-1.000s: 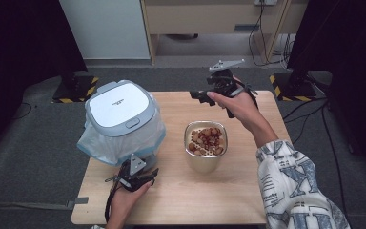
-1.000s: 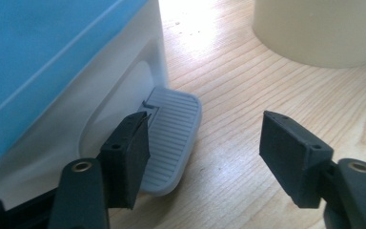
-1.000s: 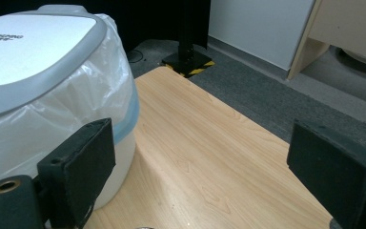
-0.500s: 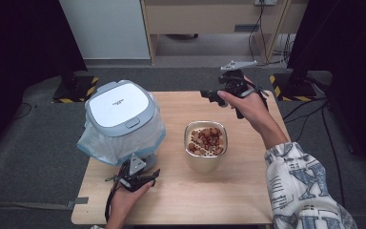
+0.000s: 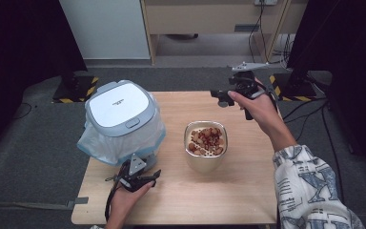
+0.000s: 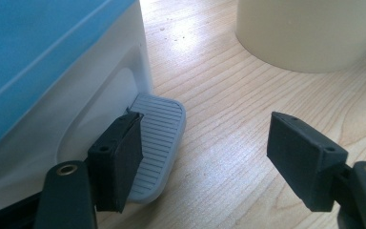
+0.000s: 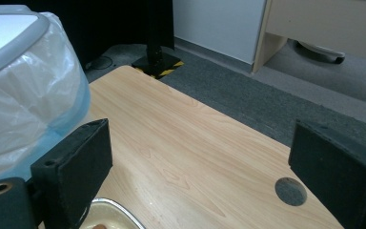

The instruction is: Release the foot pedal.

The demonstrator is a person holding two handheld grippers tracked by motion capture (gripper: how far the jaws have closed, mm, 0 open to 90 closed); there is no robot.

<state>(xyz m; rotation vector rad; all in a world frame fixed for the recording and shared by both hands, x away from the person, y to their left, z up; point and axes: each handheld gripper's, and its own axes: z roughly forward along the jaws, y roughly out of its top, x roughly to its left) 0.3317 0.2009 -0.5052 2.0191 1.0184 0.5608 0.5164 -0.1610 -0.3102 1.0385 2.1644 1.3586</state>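
Left tool, jaws just opening wide and empty, sits beside the bin's grey pedal.

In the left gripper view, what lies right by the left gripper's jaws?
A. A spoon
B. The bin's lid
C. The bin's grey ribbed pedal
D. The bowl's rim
C. The left gripper has its jaws wide open with nothing between them, and the near jaw sits at the grey ribbed pedal at the foot of the bin; the bowl stands farther off.
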